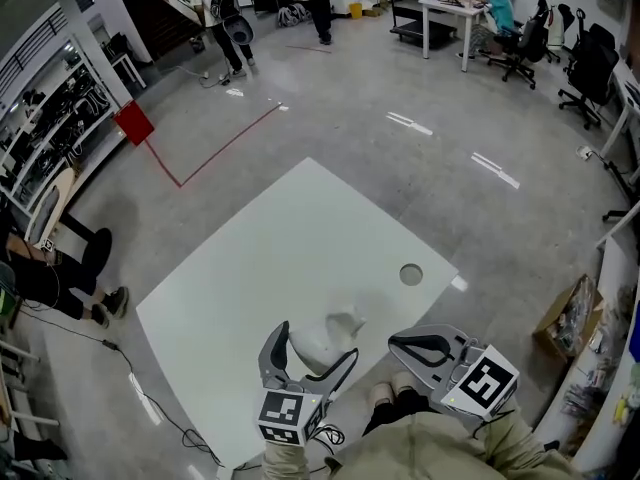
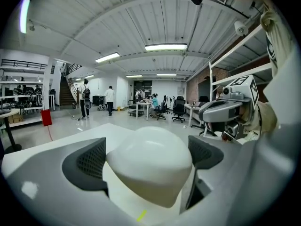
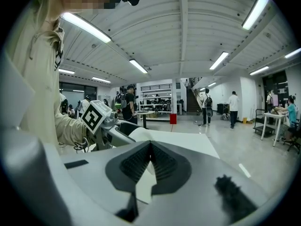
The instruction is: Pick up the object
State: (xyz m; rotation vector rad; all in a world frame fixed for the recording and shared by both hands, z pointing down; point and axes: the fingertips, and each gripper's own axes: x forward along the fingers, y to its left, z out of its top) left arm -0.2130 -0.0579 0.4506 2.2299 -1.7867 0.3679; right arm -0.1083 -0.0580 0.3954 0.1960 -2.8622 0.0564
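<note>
Now white object (image 2: pixel 149 166) clasped between left tongs (image 1: pixel 316 343) jaws.

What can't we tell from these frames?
White object: underside hidden by the left gripper's body, left gripper view; lifted or not, unclear.
Its outline, head view: white against the white table.
Grey disc on the table, head view: too small to identify.

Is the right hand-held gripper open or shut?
Shut: the right hand-held gripper has its jaws together, nothing between.
</note>
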